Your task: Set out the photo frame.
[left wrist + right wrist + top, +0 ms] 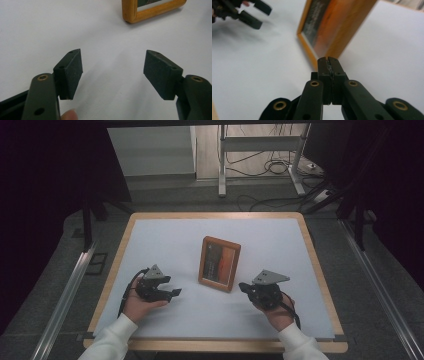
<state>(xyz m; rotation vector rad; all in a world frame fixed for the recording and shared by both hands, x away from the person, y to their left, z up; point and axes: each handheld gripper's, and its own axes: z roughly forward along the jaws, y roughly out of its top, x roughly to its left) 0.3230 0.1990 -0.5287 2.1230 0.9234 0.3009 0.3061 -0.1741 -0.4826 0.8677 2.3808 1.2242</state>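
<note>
On the white worktop [165, 240] a wooden picture frame [219, 263] is flanked: the left gripper [113, 68] is held spread, the right gripper [329, 65] pressed together, nothing gripped

The picture frame [219, 263] stands upright near the middle of the surface [165, 240] and is the one obstacle there. Open white room lies to its left, to its right, behind it toward the far edge, and along the near edge. The left gripper [172, 293] rests well to the frame's left with bare surface between its spread jaws and the frame's corner. The right gripper [242, 287], jaws pressed together, sits just beside the frame's near right corner, leaving little gap.
</note>
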